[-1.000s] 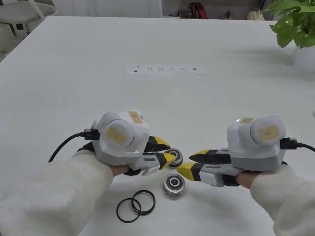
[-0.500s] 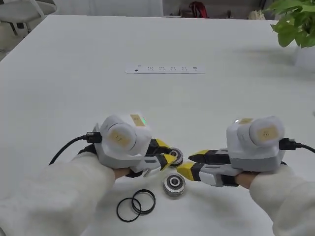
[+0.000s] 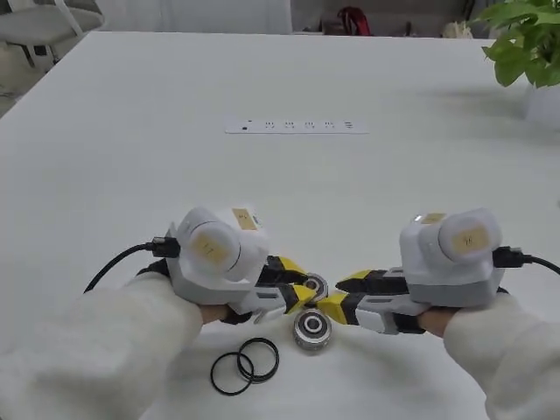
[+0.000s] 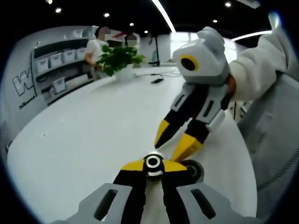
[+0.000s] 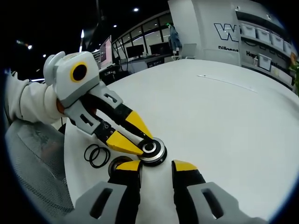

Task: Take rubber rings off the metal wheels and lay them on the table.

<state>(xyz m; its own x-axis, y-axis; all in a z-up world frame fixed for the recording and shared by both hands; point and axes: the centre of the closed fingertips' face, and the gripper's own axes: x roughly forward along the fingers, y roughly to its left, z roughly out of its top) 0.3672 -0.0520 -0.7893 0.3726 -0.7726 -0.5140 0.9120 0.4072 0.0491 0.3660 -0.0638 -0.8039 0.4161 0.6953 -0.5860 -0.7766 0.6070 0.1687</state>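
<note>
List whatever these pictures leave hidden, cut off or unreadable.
- Head view: held wheel largely covered by left gripper's fingers.
- Right gripper view: second wheel half behind right gripper's finger.
- Head view: power strip markings too small to read.
- Head view: plant cut by the top right edge.

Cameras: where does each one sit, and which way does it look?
Head view: on the person's head, looking down at the table; sleeves, left tongs and right tongs show.
Left gripper view: rides the left tongs, looks along its shut jaws at the gripped metal wheel and the right tongs opposite.
Right gripper view: rides the right tongs, looks over its open jaws back at the left tongs and rubber rings.
Shared: both gripper views show that wheel.
</note>
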